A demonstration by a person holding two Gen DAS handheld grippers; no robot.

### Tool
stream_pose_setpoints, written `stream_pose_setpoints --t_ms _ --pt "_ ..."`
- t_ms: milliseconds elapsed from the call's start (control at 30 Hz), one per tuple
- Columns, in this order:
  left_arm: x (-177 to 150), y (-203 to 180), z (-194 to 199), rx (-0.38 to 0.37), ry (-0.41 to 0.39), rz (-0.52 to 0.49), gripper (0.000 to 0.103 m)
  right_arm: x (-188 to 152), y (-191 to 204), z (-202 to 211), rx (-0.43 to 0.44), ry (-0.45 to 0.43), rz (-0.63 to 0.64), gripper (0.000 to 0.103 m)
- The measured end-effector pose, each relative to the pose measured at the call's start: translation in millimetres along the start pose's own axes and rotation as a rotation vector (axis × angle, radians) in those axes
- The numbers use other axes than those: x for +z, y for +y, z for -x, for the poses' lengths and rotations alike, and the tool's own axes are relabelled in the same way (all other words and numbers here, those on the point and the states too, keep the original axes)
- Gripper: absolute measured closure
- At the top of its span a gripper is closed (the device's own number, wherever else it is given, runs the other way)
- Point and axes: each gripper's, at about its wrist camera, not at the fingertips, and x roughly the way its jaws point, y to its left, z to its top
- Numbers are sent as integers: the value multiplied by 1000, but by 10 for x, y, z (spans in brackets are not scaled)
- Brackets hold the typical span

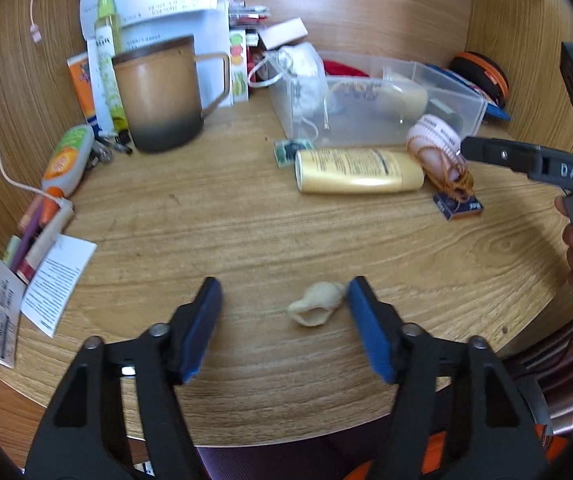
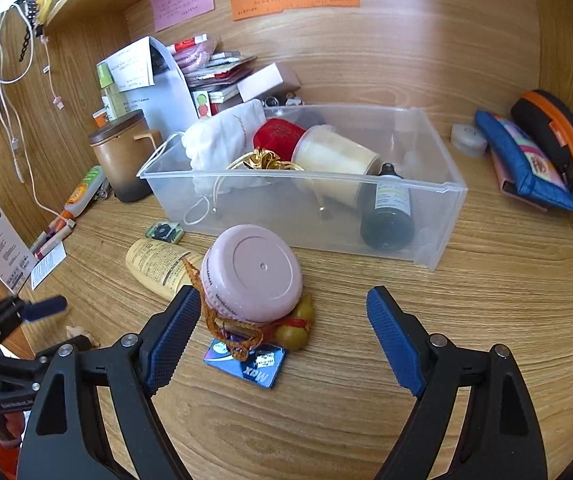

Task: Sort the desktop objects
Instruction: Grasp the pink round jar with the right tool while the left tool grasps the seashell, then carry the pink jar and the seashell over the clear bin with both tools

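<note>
- Left gripper [image 1: 284, 300]: low over the wooden desk [image 1: 246, 220], jaws apart. A small cream shell [image 1: 318, 306] lies on the desk between the blue pads, just beside the right pad [image 1: 366, 320]; whether it touches is unclear. The left pad stands clear of it. Nothing is gripped.
- Right gripper [image 2: 282, 312]: jaws wide apart, nothing clamped. A pink-lidded jar [image 2: 252, 276] sits between the pads, close to the left finger [image 2: 174, 332], well apart from the right one.
- The jar leans on its side, wrapped in orange cord [image 2: 210, 320]. It rests partly on a small blue packet [image 2: 246, 364], with an olive-yellow lump [image 2: 298, 328] beneath its right edge.
- Left of the jar: a yellow bottle [image 2: 158, 268] lying flat, touching or nearly touching it. Just beyond the bottle, a small green square item [image 2: 164, 232].
- Far centre: a clear plastic bin [image 2: 426, 232] holding a white pouch [image 2: 222, 136], a red item, a cream cup on its side and a dark bottle [image 2: 388, 208].
- Far left: a brown mug [image 1: 158, 96], upright, with tubes and papers around it.
- Far right, against the wall: a blue pouch [image 2: 526, 160] and a black-and-orange case [image 2: 550, 128].
</note>
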Motion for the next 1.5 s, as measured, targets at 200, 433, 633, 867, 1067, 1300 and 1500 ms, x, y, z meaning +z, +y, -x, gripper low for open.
stream_pose_setpoints --t_ms 200,433,633,867,1067,1300,1500 --pt "-58 9 28 11 -27 -10 51 65 2 -197 37 48 -5 20" --pt "-92 38 50 6 -53 -10 64 156 53 -479 58 122 0 21" --pt "-37 74 9 23 -61 1 84 222 28 -563 96 125 -28 37" --pt "44 141 -57 18 -56 26 86 219 44 -525 117 104 -28 40" --pt "112 200 -45 13 -58 52 86 295 16 -314 119 45 -29 40" --pt "253 214 51 29 -93 60 86 369 1 -36 116 -18 -3 40" --pt "520 152 130 46 -140 41 86 415 -52 134 115 -58 8 40"
